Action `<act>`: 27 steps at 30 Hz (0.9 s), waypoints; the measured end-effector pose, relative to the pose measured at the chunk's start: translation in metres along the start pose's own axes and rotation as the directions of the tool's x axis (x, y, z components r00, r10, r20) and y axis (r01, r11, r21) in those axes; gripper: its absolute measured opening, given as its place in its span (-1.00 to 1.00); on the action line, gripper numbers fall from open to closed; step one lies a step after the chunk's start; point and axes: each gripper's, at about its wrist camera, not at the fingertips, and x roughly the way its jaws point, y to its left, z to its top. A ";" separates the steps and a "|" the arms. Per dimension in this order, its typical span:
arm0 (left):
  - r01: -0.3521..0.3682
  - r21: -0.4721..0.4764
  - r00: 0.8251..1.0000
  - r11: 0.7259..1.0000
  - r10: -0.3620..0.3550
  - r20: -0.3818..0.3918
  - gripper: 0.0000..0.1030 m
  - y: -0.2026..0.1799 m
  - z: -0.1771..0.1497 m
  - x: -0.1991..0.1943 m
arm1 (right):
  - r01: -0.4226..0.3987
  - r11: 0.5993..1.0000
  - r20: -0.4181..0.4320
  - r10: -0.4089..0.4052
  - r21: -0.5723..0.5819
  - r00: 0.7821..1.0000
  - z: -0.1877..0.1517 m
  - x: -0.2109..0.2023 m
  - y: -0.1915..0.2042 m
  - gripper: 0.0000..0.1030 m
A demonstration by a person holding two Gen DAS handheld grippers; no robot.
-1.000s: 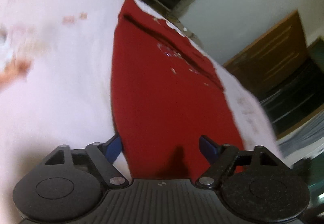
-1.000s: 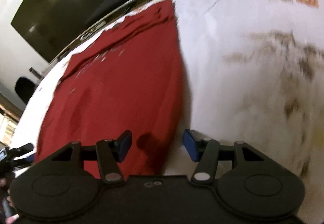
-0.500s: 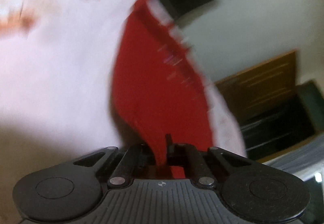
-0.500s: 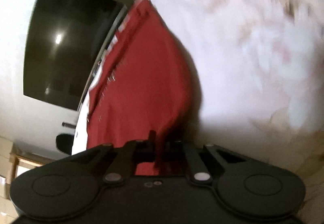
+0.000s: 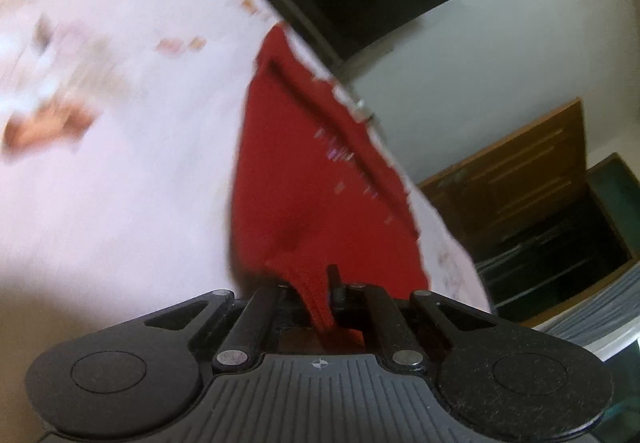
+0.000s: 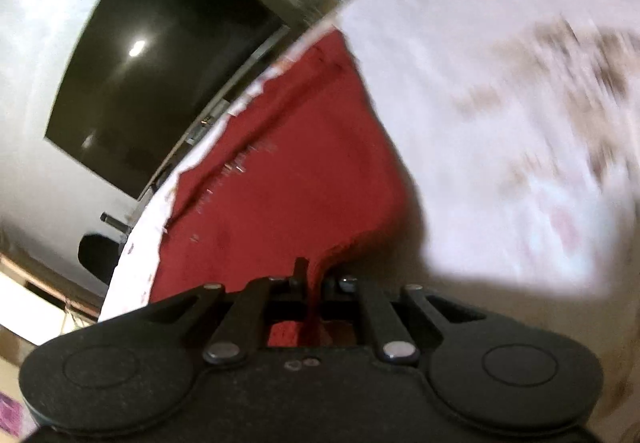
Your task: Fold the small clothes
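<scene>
A red garment [image 5: 320, 179] lies on a white patterned sheet [image 5: 120, 171], stretching away from both cameras. My left gripper [image 5: 326, 293] is shut on the near left corner of its hem and lifts it off the sheet. My right gripper [image 6: 314, 283] is shut on the near right corner of the red garment [image 6: 288, 179], which rises in a pinched fold into the jaws. The fingertips of both grippers are hidden by the cloth.
A dark TV screen [image 6: 160, 71] stands on the wall behind the far edge of the sheet [image 6: 500, 123]. A wooden cabinet [image 5: 520, 179] is at the right in the left wrist view. Cardboard boxes [image 6: 16, 331] sit low at the left.
Both grippers were open over the garment's near hem a second ago. Both have closed on the hem corners and raised them, and both cameras now tilt upward.
</scene>
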 end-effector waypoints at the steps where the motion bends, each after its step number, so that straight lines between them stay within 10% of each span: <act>1: 0.013 0.011 1.000 1.000 -0.013 0.013 -0.93 -0.005 0.007 0.000 | -0.007 1.000 0.015 0.007 -0.023 1.000 0.007 -0.001 0.007 -0.91; 11: 0.045 0.110 0.993 0.993 -0.056 0.105 -0.93 -0.043 0.144 0.080 | -0.061 0.984 0.130 0.084 -0.170 0.988 0.117 0.038 0.058 -0.91; 23: -0.090 0.204 0.995 0.975 0.080 0.060 -0.92 -0.040 0.259 0.250 | -0.084 0.995 0.075 0.088 -0.057 0.993 0.235 0.194 0.031 -0.89; 27: -0.198 0.200 0.979 0.960 0.183 0.093 -0.87 -0.012 0.264 0.289 | -0.036 0.999 0.037 0.036 0.009 0.999 0.253 0.252 0.005 -0.34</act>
